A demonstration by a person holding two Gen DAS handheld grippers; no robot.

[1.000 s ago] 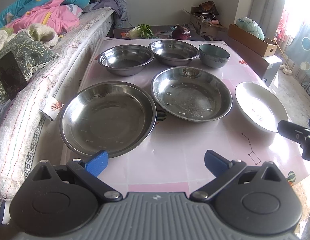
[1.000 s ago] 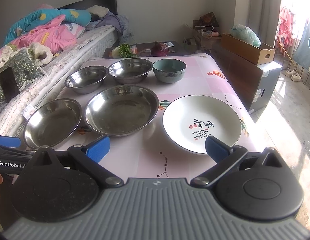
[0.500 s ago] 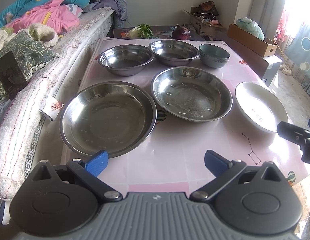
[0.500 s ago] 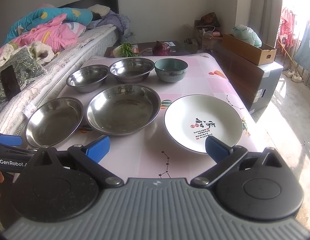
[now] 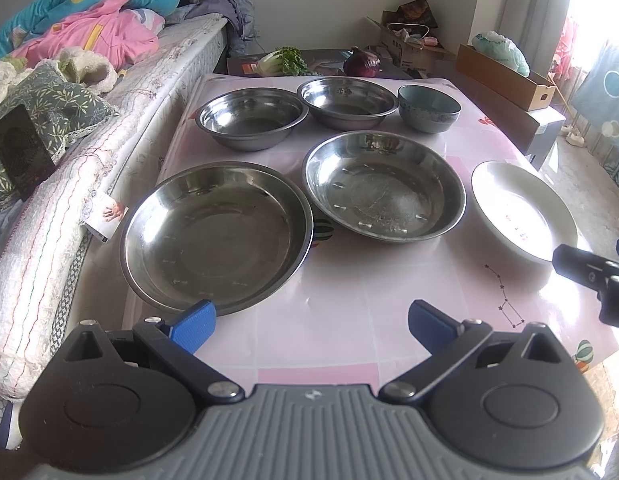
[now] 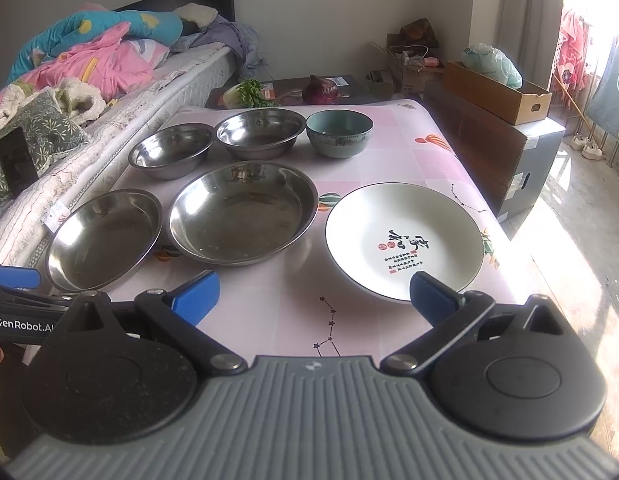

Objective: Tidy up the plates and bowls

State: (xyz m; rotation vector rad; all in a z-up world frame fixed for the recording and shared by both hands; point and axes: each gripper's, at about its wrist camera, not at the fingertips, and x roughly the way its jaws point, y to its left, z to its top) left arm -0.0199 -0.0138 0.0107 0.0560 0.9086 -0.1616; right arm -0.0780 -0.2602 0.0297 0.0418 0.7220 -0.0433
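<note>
While both tools hover at the near edge, nothing is lifted off the pink counter yet, folks!
Left hand-held gripper: blue pads spread wide, gripping nothing, low in the frame just short of the big steel plate.
Right hand-held gripper: jaws wide apart too, empty, its right pad sitting over the near rim of the white plate in its own view.
Left steel plate: centre-left of the left view, flat on the counter, just beside the bed.
Middle steel plate: centre of the left view, close beside the first; whether their rims touch is unclear.
White plate: centre-right of the right view, red and black lettering inside, apart from the steel plates.
Back-left steel bowl: upper centre-left of the left view, upright.
Back-middle steel bowl: upper centre, rim close to its neighbour.
Teal bowl: upper centre-right, end of the back row.
Vegetables: leafy greens and a purple cabbage on a dark surface beyond the counter.
</note>
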